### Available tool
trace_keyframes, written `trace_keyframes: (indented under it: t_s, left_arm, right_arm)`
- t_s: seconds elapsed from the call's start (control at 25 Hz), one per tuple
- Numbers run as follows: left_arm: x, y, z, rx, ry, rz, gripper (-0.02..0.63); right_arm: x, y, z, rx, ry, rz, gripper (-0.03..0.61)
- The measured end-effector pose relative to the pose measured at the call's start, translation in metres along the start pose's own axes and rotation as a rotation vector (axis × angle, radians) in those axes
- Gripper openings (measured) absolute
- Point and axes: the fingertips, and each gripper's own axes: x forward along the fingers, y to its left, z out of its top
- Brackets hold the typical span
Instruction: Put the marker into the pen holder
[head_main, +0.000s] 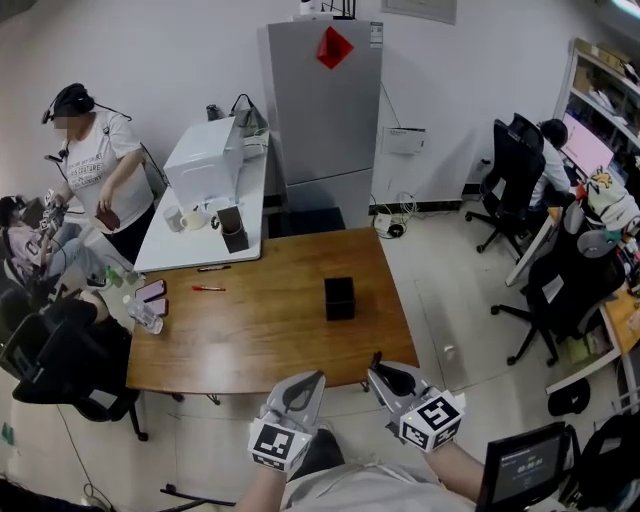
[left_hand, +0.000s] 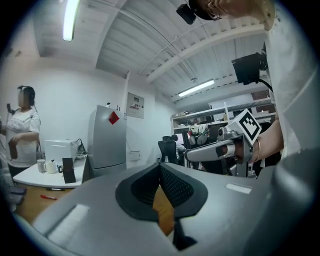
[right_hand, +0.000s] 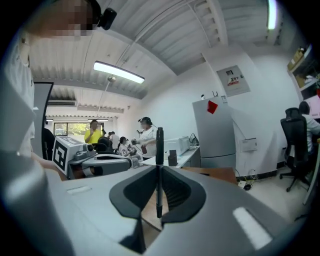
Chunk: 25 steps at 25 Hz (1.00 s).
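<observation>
Near the front edge of the wooden tabletop (head_main: 260, 330), my right gripper (head_main: 385, 372) has its fingers clenched on the black marker (right_hand: 159, 150), held upright. My left gripper (head_main: 305, 388) has its fingers pressed together, empty. The black pen holder (head_main: 339, 298) stands on the tabletop, well apart from both.

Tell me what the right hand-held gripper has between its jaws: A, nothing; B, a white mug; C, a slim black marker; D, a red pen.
C: the right gripper view shows the right hand-held gripper closed on the slim black marker, which stands upright between its jaws.
</observation>
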Motion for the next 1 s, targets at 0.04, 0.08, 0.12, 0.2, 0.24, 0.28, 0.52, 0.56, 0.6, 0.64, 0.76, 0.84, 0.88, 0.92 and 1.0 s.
trace_keyframes:
  t_s: [0.04,0.08,0.12,0.2,0.24,0.28,0.52,0.56,0.6,0.64,0.76,0.84,0.88,0.92,1.0]
  left_arm:
    - [0.008,0.015,0.002,0.018,0.002,0.0,0.013]
    - [0.015,0.03,0.004,0.041,0.004,0.0,0.012]
    - [0.022,0.045,0.006,0.06,0.006,-0.002,0.013]
    - [0.034,0.072,0.009,0.07,0.009,-0.013,0.012]
    - [0.04,0.084,0.01,0.068,0.007,-0.018,0.013]
    - [0.046,0.094,0.011,0.065,0.007,-0.024,0.012]
    - [0.078,0.132,0.003,0.032,0.032,-0.056,0.013]
    - [0.082,0.134,0.001,0.015,0.035,-0.059,0.013]
    - [0.086,0.135,-0.001,-0.001,0.038,-0.062,0.013]
    - [0.09,0.135,-0.003,-0.015,0.041,-0.065,0.013]
    - [0.102,0.139,-0.004,-0.031,0.05,-0.054,0.012]
    - [0.11,0.139,0.0,-0.033,0.044,-0.053,0.013]
    - [0.113,0.139,0.002,-0.027,0.042,-0.055,0.013]
    - [0.116,0.139,0.002,-0.023,0.043,-0.055,0.013]
    - [0.121,0.142,0.002,-0.019,0.046,-0.05,0.014]
  right_arm:
    - [0.014,-0.006,0.003,0.001,0.002,-0.006,0.037]
    - [0.029,-0.01,0.006,-0.004,0.004,-0.009,0.037]
    - [0.043,-0.014,0.011,-0.011,0.002,-0.01,0.037]
    - [0.069,-0.021,0.019,-0.018,-0.008,-0.018,0.037]
    - [0.08,-0.026,0.021,-0.02,-0.01,-0.025,0.037]
    - [0.09,-0.031,0.023,-0.023,-0.011,-0.034,0.037]
    - [0.124,-0.062,0.027,-0.046,-0.004,-0.081,0.037]
    - [0.127,-0.066,0.027,-0.053,-0.003,-0.081,0.037]
    - [0.128,-0.071,0.025,-0.061,-0.001,-0.08,0.037]
    - [0.13,-0.075,0.023,-0.065,0.0,-0.078,0.037]
    - [0.137,-0.091,0.023,-0.057,-0.006,-0.073,0.037]
    - [0.142,-0.099,0.024,-0.054,-0.012,-0.066,0.037]
    - [0.145,-0.103,0.024,-0.054,-0.013,-0.059,0.037]
    - [0.149,-0.106,0.024,-0.056,-0.016,-0.051,0.037]
    - [0.16,-0.116,0.024,-0.068,-0.024,-0.04,0.037]
